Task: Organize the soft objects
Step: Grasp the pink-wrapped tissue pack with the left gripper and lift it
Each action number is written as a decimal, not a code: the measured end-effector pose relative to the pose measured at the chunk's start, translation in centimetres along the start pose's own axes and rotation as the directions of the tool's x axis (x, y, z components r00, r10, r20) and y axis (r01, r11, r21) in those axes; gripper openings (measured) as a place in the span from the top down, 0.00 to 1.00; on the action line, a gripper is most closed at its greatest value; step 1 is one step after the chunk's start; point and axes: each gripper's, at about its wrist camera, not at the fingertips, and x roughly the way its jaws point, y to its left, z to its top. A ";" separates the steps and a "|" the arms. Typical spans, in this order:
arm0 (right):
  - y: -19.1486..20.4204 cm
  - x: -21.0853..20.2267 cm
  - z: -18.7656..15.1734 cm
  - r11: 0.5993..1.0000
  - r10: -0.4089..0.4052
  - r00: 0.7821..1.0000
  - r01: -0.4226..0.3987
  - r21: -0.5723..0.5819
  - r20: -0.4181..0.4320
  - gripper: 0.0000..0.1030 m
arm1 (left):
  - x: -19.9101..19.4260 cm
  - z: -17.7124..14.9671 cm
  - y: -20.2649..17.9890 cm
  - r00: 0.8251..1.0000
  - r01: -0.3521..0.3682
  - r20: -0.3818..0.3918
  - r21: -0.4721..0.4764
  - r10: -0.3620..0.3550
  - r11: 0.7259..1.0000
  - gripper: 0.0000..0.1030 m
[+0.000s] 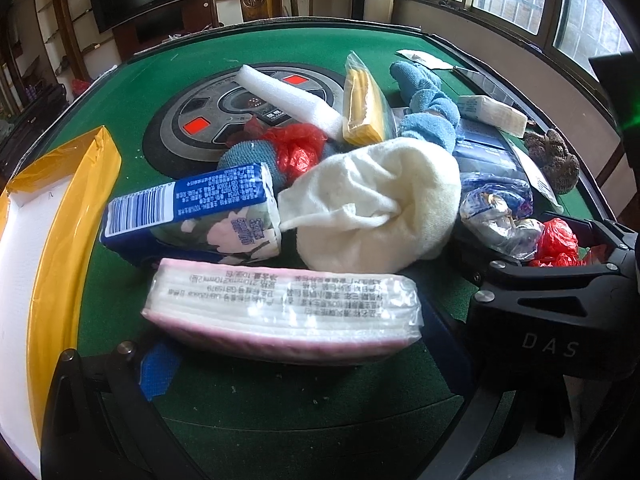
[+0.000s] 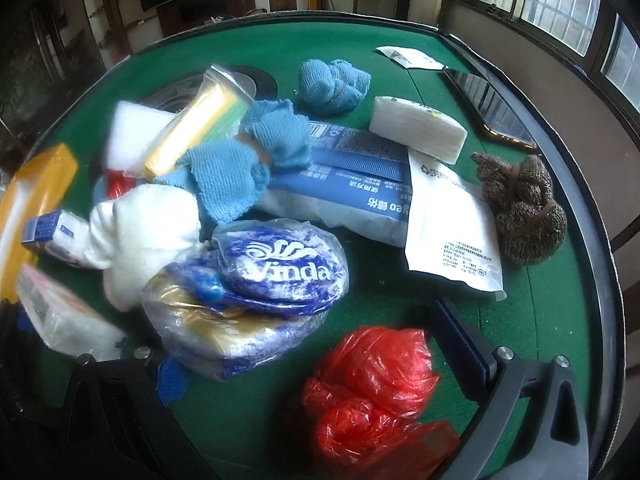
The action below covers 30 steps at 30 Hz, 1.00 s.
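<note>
Left wrist view: the left gripper stands wide apart around a pink tissue pack lying flat on the green table, not yet pinching. It looks light, squashy and slick-wrapped; gripping across its short sides seems best.

Right wrist view: the right gripper is spread over a crumpled red plastic bag, empty.

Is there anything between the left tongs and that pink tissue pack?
Nothing visible. The pink tissue pack lies right between the open left tongs on the green table; the rest of the pile sits behind it.
</note>
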 end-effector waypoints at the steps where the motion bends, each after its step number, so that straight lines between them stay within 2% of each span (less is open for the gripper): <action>1: 0.0 0.0 0.0 1.000 -0.001 1.000 0.001 -0.002 -0.003 0.01 | 0.0 0.1 0.0 1.000 -0.002 -0.001 0.002 0.002 1.000 0.00; 5: -0.1 -0.3 0.2 1.000 -0.025 1.000 0.025 0.007 -0.014 0.02 | -0.1 0.1 0.4 0.999 0.032 -0.009 0.007 -0.032 0.999 0.00; 8: -0.3 -3.6 0.3 0.999 -0.032 0.995 0.031 0.014 0.090 0.02 | -1.2 -0.1 2.5 0.993 0.116 -0.014 -0.076 -0.118 0.990 0.01; 10: -0.5 -6.3 0.4 0.999 -0.036 0.984 0.032 0.024 0.172 0.02 | -2.2 -0.1 3.9 0.988 0.152 -0.004 -0.112 -0.154 0.982 0.01; 12: -1.2 -9.6 0.2 0.999 -0.021 0.952 0.005 0.054 0.304 0.01 | -3.9 -0.1 5.3 0.986 0.164 0.041 -0.117 -0.160 0.980 0.01; 14: -1.6 -11.6 -0.3 0.998 -0.004 0.904 -0.023 0.058 0.428 0.01 | -5.9 -0.2 7.0 0.981 0.181 0.095 -0.119 -0.170 0.976 0.01; 15: -1.6 -11.5 -0.3 0.998 -0.009 0.899 -0.018 0.058 0.439 0.01 | -6.7 -0.3 7.9 0.978 0.186 0.117 -0.127 -0.172 0.974 0.01; 17: -1.7 -9.2 0.8 0.997 -0.039 0.932 0.012 0.076 0.361 0.01 | -7.7 -0.5 9.7 0.976 0.186 0.145 -0.159 -0.163 0.970 0.01; 20: -2.9 -6.2 0.7 0.985 -0.011 0.949 -0.044 0.169 0.314 0.01 | -8.9 -1.2 12.3 0.974 0.183 0.168 -0.199 -0.150 0.963 0.01; 24: -4.3 -4.6 -0.1 0.970 0.034 0.956 -0.102 0.221 0.290 0.01 | -9.4 -2.0 12.1 0.977 0.154 0.175 -0.166 -0.125 0.974 0.01; 25: -4.6 -4.8 -0.6 0.968 0.043 0.950 -0.116 0.222 0.308 0.01 | -9.3 -2.2 11.6 0.978 0.144 0.171 -0.152 -0.118 0.978 0.01; 27: -4.8 -5.2 -0.9 0.971 0.025 0.944 -0.102 0.218 0.329 0.01 | -8.6 -2.5 10.2 0.975 0.167 0.167 -0.123 -0.145 0.978 0.01; 30: -4.6 -4.8 -1.1 0.973 0.039 0.948 -0.108 0.205 0.315 0.01 | -7.7 -2.2 8.2 0.969 0.203 0.167 -0.133 -0.180 0.970 0.01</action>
